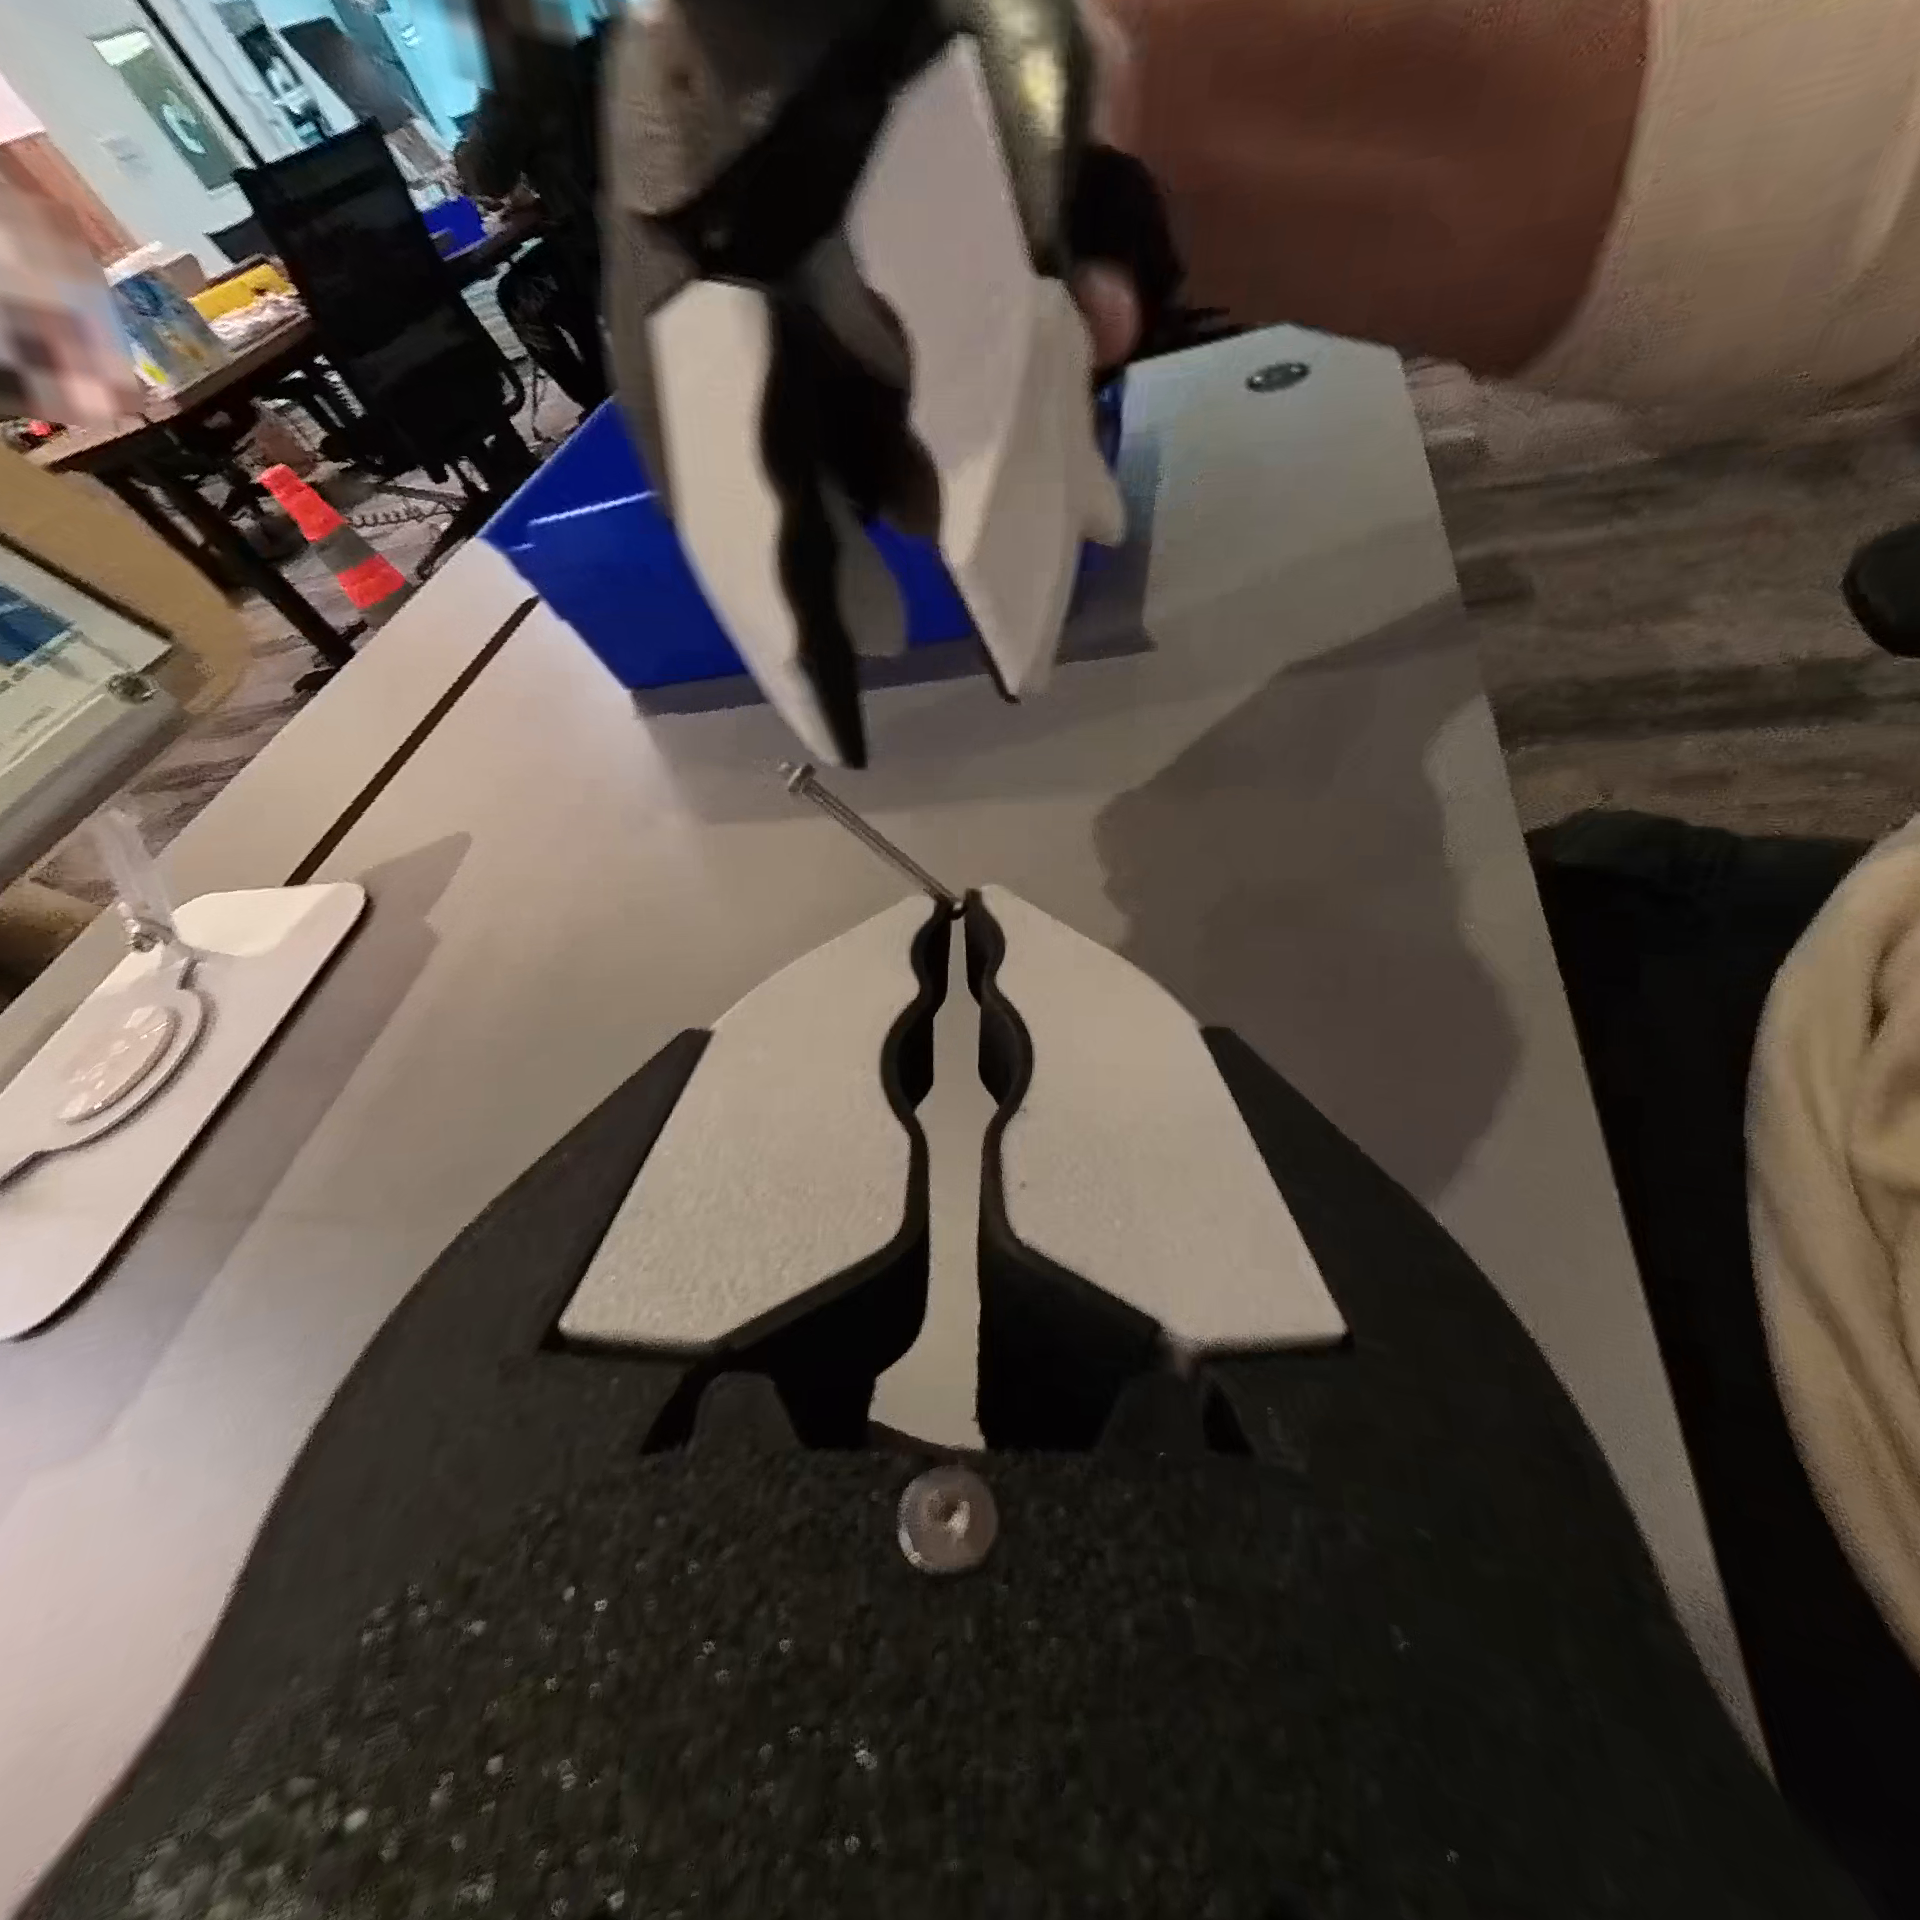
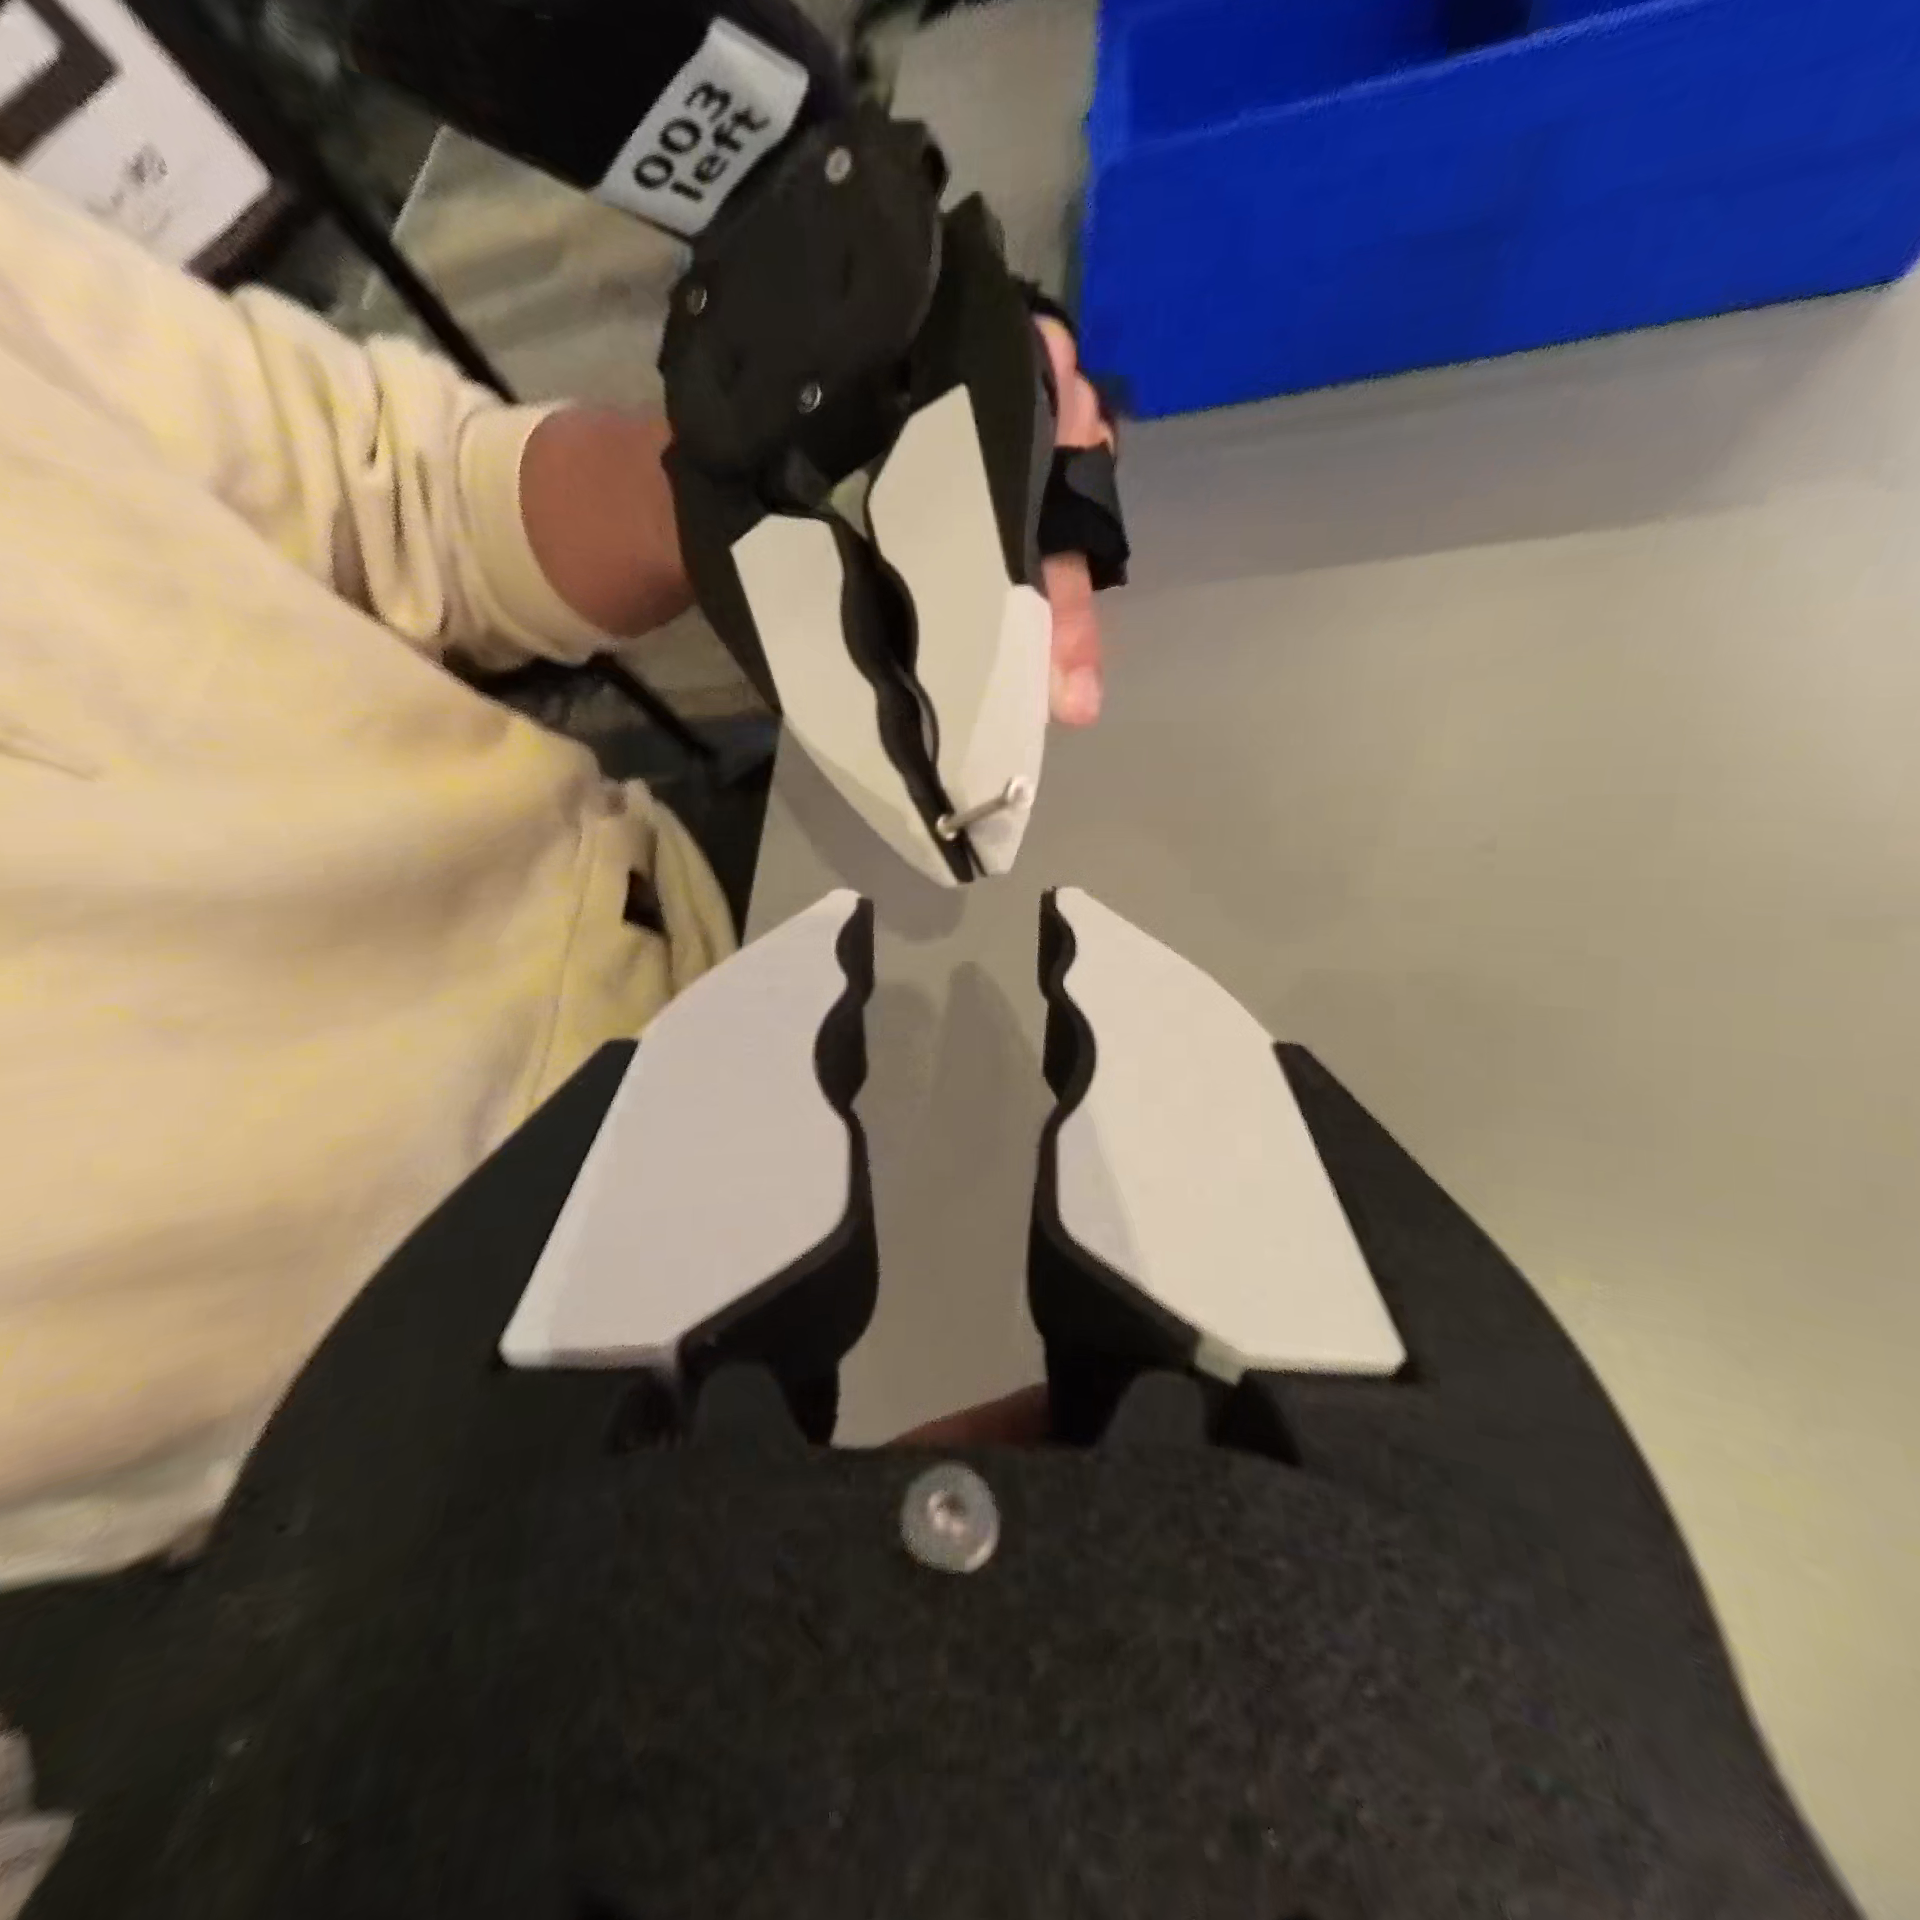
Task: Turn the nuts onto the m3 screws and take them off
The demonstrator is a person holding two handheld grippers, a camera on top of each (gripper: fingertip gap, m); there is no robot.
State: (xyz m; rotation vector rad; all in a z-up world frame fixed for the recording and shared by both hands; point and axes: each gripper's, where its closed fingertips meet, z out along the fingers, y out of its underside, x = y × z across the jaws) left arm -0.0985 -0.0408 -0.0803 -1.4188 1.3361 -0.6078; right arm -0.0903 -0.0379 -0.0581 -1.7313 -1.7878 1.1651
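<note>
My left gripper (image 1: pixel 961 902) is shut on one end of a thin m3 screw (image 1: pixel 878 836). The screw sticks out forward and to the left above the grey table (image 1: pixel 582 914). A small thicker piece (image 1: pixel 798 774) sits at its far end; I cannot tell whether it is the head or a nut. My right gripper (image 1: pixel 930 717) hangs just above that end, jaws apart and empty. In the right wrist view my right gripper (image 2: pixel 954 902) is open, just short of the left gripper (image 2: pixel 961 868) and the screw (image 2: pixel 982 812).
A blue bin (image 1: pixel 603 582) stands on the table behind the grippers and shows at the top right of the right wrist view (image 2: pixel 1455 260). A white board with a round metal disc (image 1: pixel 125 1049) lies at the left. A person's cream sleeve (image 2: pixel 260 831) fills the left. My two grippers' fingertips are within a few centimetres of each other.
</note>
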